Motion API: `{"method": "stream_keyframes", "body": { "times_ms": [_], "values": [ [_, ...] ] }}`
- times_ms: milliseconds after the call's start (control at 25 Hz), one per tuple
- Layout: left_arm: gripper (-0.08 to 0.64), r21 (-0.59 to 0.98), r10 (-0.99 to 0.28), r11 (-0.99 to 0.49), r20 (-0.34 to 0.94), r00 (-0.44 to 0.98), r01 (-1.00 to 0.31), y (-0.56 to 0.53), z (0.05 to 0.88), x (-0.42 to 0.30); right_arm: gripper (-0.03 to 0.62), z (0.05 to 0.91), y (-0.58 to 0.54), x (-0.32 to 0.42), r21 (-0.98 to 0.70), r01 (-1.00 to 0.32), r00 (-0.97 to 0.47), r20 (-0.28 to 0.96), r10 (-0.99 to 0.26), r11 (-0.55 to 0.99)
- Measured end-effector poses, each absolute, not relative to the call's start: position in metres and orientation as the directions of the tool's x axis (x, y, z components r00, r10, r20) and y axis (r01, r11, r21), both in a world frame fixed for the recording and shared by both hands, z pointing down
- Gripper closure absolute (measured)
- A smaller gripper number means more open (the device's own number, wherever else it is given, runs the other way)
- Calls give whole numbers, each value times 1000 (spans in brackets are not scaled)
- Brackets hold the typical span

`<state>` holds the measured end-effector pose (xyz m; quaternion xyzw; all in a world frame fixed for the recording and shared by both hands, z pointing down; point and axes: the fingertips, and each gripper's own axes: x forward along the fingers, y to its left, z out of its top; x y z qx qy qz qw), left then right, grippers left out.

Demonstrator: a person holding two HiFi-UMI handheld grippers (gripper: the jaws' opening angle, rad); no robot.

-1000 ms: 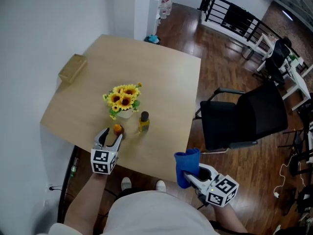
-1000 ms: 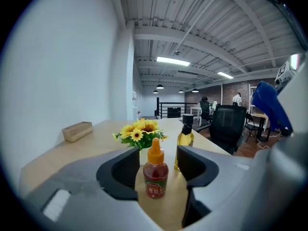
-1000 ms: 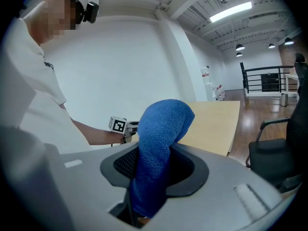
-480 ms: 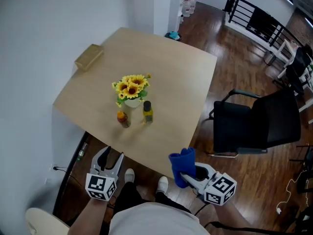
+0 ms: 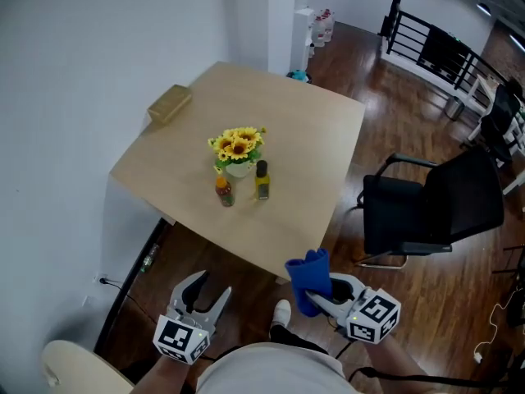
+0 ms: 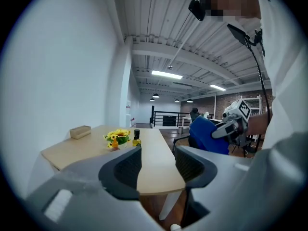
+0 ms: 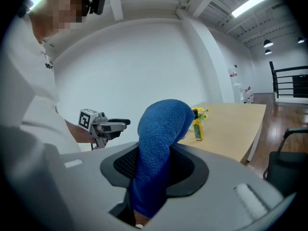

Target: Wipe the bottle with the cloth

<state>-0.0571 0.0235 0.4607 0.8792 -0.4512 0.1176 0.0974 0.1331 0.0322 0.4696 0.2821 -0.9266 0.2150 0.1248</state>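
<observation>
Two small bottles stand on the tan table in front of a sunflower pot: a yellow-green one with a black cap and an orange-capped one. My left gripper hangs off the table's near edge, open and empty. My right gripper is also short of the table, shut on a blue cloth. The left gripper view shows open jaws, with the black-capped bottle far off. The cloth stands up between the right gripper's jaws, the bottle beyond it.
A cardboard box lies at the table's far left corner. A black office chair stands right of the table. White wall runs along the left side, wood floor lies around, and a black railing is at the back.
The left gripper has drawn back from beside the orange-capped bottle to below the table's near edge. The head view has backed away from the table. The right gripper keeps hold of the cloth.
</observation>
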Motion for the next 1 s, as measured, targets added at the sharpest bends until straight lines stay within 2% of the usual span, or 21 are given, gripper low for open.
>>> {"method": "stream_keyframes", "body": {
  "times_ms": [600,800,1000],
  "values": [
    [344,188,-725,-630,205,657,-753,238,453,-99,443,455,265,80,-274,-631,-760,405,-508,726],
    [359,182,-733,-635,166,660,-751,273,442,-91,443,444,295,89,-249,-628,-763,384,-520,737],
    [359,125,-746,-623,203,634,-773,301,437,-67,443,434,319,102,-235,-600,-785,356,-507,765]
  ]
}}
